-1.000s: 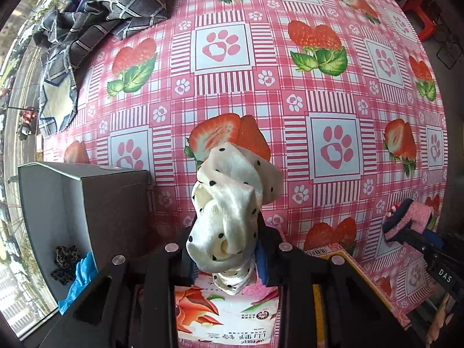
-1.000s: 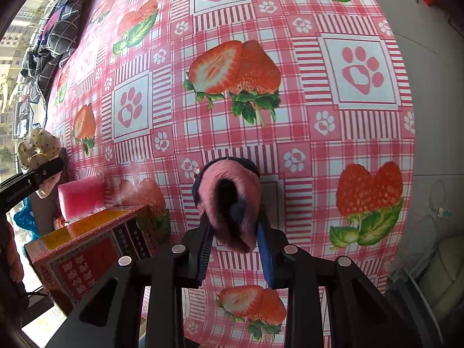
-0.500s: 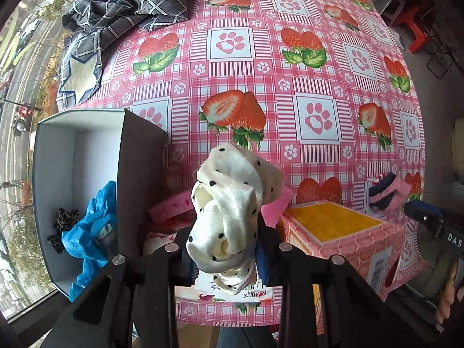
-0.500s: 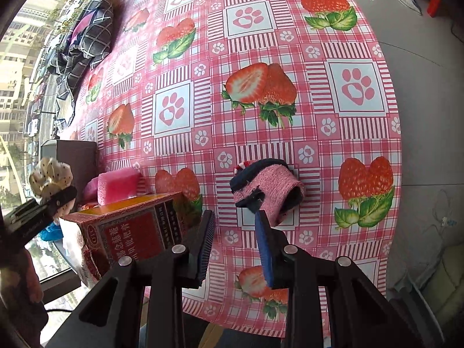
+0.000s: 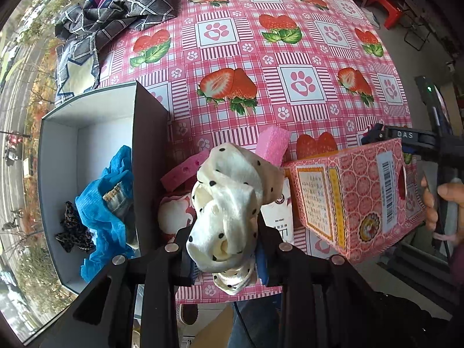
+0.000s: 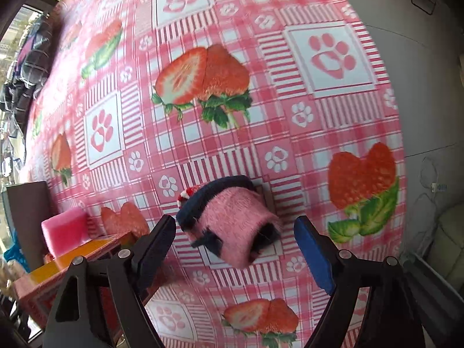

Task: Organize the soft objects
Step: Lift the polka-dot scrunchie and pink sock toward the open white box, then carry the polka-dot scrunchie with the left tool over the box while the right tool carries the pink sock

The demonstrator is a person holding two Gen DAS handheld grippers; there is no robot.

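Partway. Open box [image 5: 87,133] at 9 o'clock already holds blue cloth [image 5: 101,203]. Left tool [image 5: 226,261] clenched on spotted scrunchie [image 5: 229,203]. Right tool [image 6: 235,246] just opening, released; pink sock [image 6: 232,226] between its jaws, on surface [image 6: 290,72], unsorted.

On our desk [image 5: 290,58], open grey cardboard box [image 5: 61,133] at left holding blue crumpled cloth [image 5: 98,203], pink foam sponge [image 5: 272,145] just right of it, pink printed carton [image 5: 356,197] further right, checked dark garment [image 5: 116,8] behind, rolled pink fuzzy sock [image 6: 235,226] lying right of the carton.
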